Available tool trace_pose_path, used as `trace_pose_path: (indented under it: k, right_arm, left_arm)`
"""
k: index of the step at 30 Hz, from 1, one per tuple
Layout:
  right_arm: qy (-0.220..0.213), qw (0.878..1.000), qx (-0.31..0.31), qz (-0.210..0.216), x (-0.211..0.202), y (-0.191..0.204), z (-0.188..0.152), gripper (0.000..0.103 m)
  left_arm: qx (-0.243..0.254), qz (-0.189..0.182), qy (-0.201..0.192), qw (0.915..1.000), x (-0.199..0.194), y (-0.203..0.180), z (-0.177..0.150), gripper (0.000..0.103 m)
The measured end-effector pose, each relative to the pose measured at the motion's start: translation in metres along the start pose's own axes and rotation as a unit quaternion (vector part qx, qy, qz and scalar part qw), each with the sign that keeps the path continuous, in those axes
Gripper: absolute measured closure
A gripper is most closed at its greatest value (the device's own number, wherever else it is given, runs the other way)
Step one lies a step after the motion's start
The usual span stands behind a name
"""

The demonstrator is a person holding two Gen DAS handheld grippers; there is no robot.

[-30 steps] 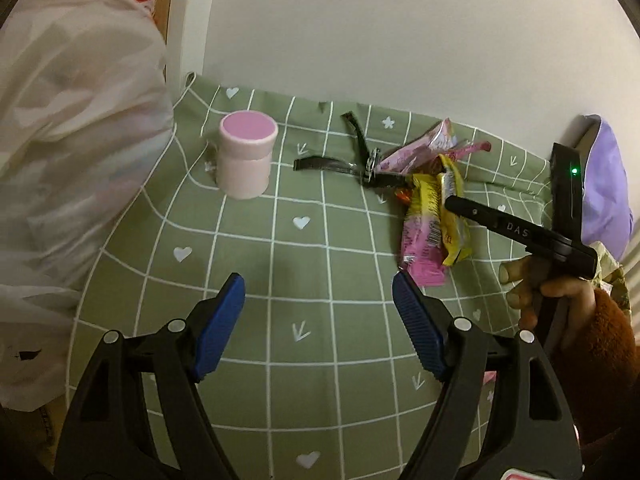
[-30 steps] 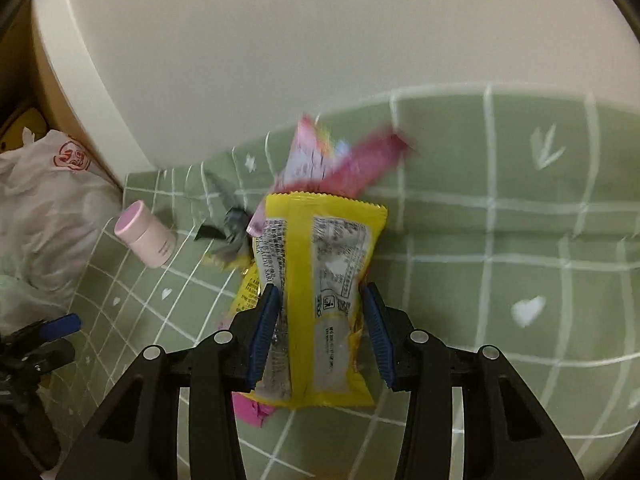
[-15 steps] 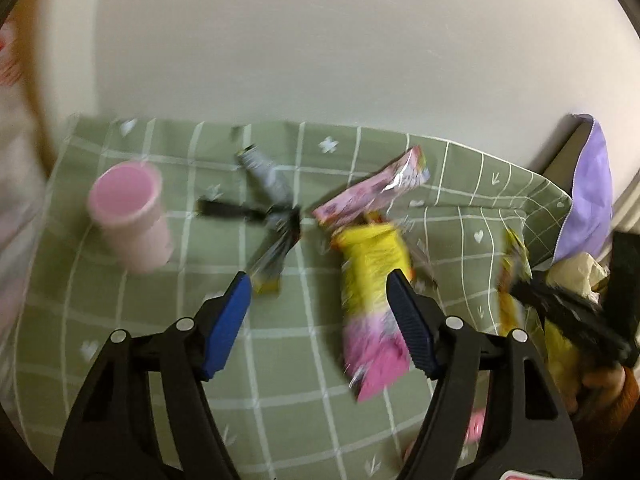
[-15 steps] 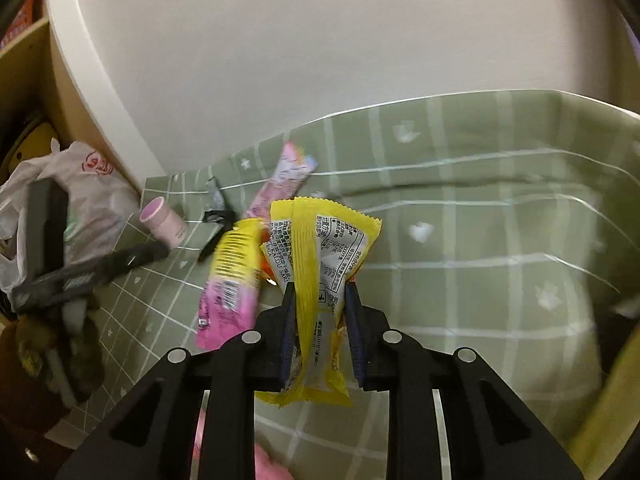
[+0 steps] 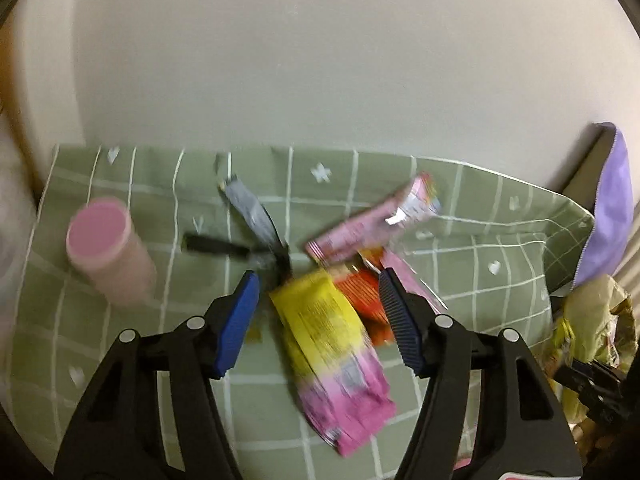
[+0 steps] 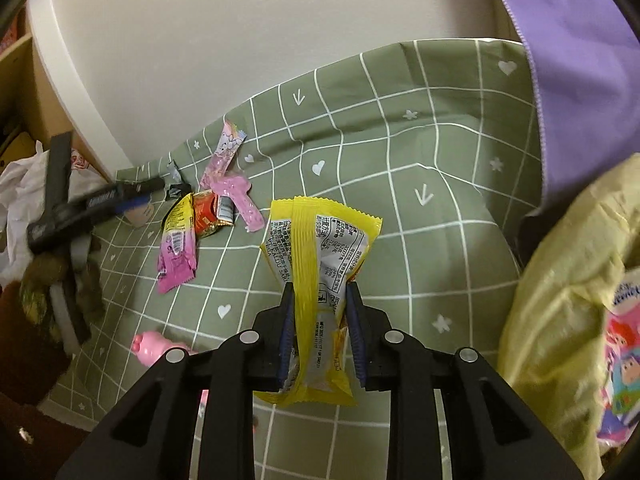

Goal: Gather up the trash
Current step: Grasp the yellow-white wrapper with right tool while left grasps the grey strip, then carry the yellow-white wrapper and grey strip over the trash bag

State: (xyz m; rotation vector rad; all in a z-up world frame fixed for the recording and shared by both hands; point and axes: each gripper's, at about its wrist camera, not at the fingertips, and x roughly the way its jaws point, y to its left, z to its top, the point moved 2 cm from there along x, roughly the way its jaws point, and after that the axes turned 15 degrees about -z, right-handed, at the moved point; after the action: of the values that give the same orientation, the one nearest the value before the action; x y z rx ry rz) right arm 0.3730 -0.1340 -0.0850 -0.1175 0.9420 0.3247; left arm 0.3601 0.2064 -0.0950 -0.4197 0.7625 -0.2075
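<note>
the right gripper (image 6: 320, 336) has its jaws pinched on a yellow wrapper (image 6: 320, 240), crumpling it lengthwise so it stands up clear of the green cloth (image 6: 420, 152). i'd guess it is held high like that to be carried over to the pale yellow bag (image 6: 560, 280) just to the right, which seems to be where the rubbish goes. those jaws have just eased a touch, yet the pads are tight on the foil.

the left gripper (image 5: 320, 312) has jaws well apart and has just been narrowing. a yellow and pink wrapper (image 5: 328, 340) lies between them, not yet pressed, with an orange packet (image 5: 360, 296) beside it and a long pink wrapper (image 5: 376, 224) behind. it looks lined up for the next grab.

the left view is smeared, so the dark scraps (image 5: 248, 228) near the pink tub (image 5: 108, 248) are hard to name. the bag's mouth is cut off at the edge, and a pink toy (image 6: 152, 344) is half hidden behind the gripper.
</note>
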Motion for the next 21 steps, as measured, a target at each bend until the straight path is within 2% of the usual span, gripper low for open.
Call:
trace_pose_path:
  k: [3, 4, 6, 9, 10, 11, 12, 16, 21]
  right_arm:
    - [0.001, 1.000, -0.004, 0.000, -0.004, 0.002, -0.003, 0.079]
    - [0.001, 1.000, -0.005, 0.000, -0.006, 0.000, -0.004, 0.078]
    - [0.004, 1.000, -0.009, -0.001, -0.008, 0.000, -0.007, 0.078]
    - [0.010, 1.000, -0.019, -0.005, -0.007, 0.001, -0.012, 0.078]
    - [0.012, 1.000, -0.022, -0.005, -0.007, 0.001, -0.013, 0.078]
    - [0.014, 1.000, -0.025, -0.003, -0.009, 0.002, -0.015, 0.078]
    - [0.014, 1.000, -0.028, 0.000, -0.009, 0.003, -0.015, 0.078]
    - [0.002, 0.999, -0.041, 0.008, -0.016, 0.008, -0.013, 0.078]
    - [-0.016, 0.999, -0.043, 0.022, -0.023, 0.013, -0.004, 0.078]
  left_arm:
    - [0.023, 0.020, 0.018, 0.9994, 0.019, 0.015, 0.011, 0.045]
    - [0.016, 0.028, 0.031, 0.9990, 0.029, 0.023, 0.012, 0.049]
    - [0.003, 0.023, 0.044, 0.9987, 0.040, 0.030, 0.011, 0.051]
    - [-0.004, 0.039, 0.045, 0.9982, 0.051, 0.037, 0.011, 0.055]
    - [-0.013, 0.041, 0.046, 0.9980, 0.054, 0.039, 0.011, 0.060]
    - [-0.022, 0.041, 0.050, 0.9977, 0.056, 0.040, 0.010, 0.072]
    - [-0.027, 0.038, 0.053, 0.9975, 0.056, 0.040, 0.009, 0.077]
    - [-0.024, 0.023, 0.053, 0.9980, 0.042, 0.026, -0.001, 0.077]
    - [-0.033, 0.008, 0.028, 0.9990, -0.003, 0.008, -0.009, 0.077]
